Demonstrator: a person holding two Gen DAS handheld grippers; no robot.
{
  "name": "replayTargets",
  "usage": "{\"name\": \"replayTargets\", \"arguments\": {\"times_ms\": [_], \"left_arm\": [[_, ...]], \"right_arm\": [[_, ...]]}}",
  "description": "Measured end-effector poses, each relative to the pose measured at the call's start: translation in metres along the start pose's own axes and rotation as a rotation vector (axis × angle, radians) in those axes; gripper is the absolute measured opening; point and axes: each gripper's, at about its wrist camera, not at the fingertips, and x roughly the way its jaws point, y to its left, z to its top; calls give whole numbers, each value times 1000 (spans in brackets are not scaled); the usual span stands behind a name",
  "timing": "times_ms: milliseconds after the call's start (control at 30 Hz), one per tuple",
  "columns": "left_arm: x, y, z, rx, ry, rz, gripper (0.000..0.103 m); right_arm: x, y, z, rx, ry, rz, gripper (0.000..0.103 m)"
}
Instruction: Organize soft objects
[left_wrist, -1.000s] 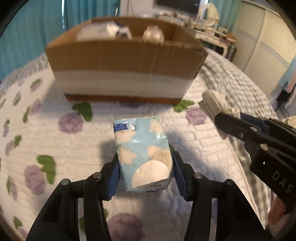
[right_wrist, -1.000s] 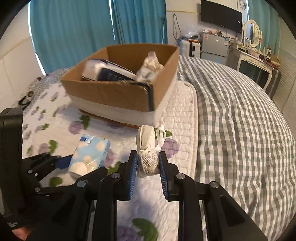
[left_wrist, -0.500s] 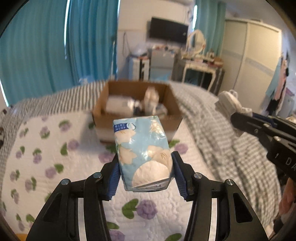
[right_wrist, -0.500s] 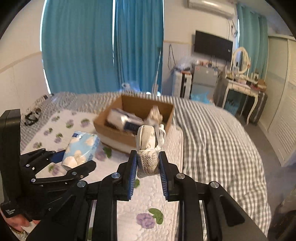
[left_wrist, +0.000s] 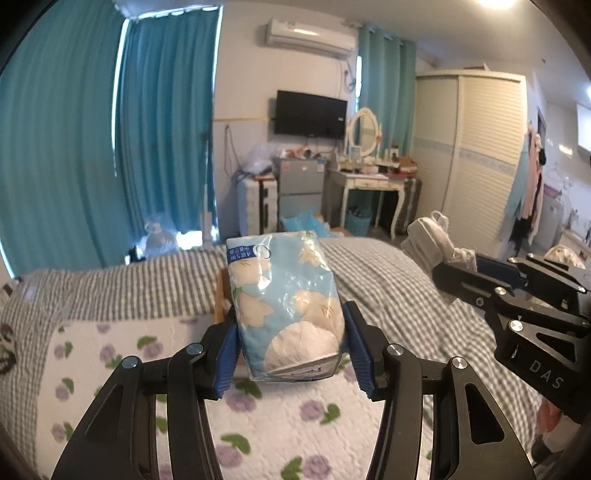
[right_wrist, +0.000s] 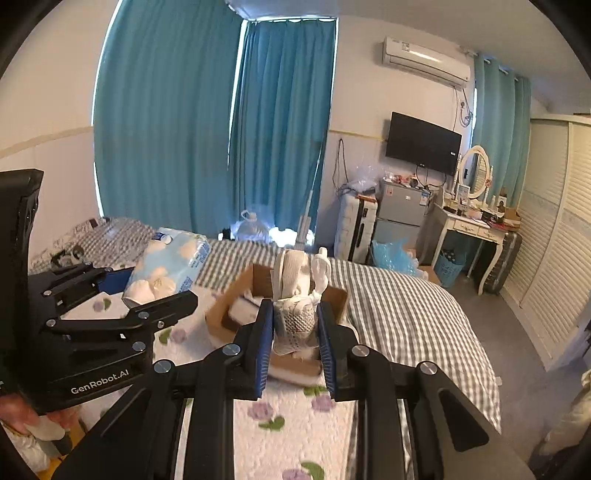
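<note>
My left gripper (left_wrist: 290, 347) is shut on a light blue tissue pack (left_wrist: 286, 306) with a white floral print and holds it high above the bed. It also shows in the right wrist view (right_wrist: 168, 266). My right gripper (right_wrist: 295, 332) is shut on a rolled white sock bundle (right_wrist: 297, 295), also raised; the bundle shows at the right in the left wrist view (left_wrist: 434, 245). The cardboard box (right_wrist: 225, 315) sits on the bed below and ahead, mostly hidden behind the held things.
The bed has a white floral quilt (left_wrist: 258, 424) and a grey checked cover (right_wrist: 406, 314). Teal curtains (left_wrist: 74, 147), a small fridge (right_wrist: 400, 214), a dressing table (right_wrist: 469, 229) and a white wardrobe (left_wrist: 476, 155) stand beyond the bed.
Both grippers have risen well above the bed with their loads still held. The box has dropped lower in view and is now largely hidden.
</note>
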Motion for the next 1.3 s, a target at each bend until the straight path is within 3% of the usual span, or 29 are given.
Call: {"name": "replayTargets", "arguments": {"times_ms": [200,400,500,667,767,933,967,1033,1067,1167,1300], "left_arm": [[54,20,24,-14,26,-14,51],[132,26,37,52,30,71,51],[172,34,35,43,47,78,51],[229,47,19,14,152,61,51],[253,48,4,30,211,49,51],[265,35,-8,65,242,39,56],[264,33,-6,68,239,36,56],[261,26,-3,83,225,64,66],[260,27,0,86,217,81,69],[250,24,8,106,184,116,71],[224,21,22,116,145,100,71]], "right_arm": [[55,-7,20,31,-5,40,23],[144,-30,24,108,43,80,23],[188,-39,16,135,87,91,23],[246,-54,-4,181,159,96,23],[262,-62,-14,208,178,99,24],[277,-73,-23,260,189,111,25],[278,-76,-24,269,198,109,27],[278,-81,-23,288,206,92,53],[276,-84,-22,301,207,87,74],[262,-91,-15,318,172,85,78],[234,-92,-1,301,144,64,78]]}}
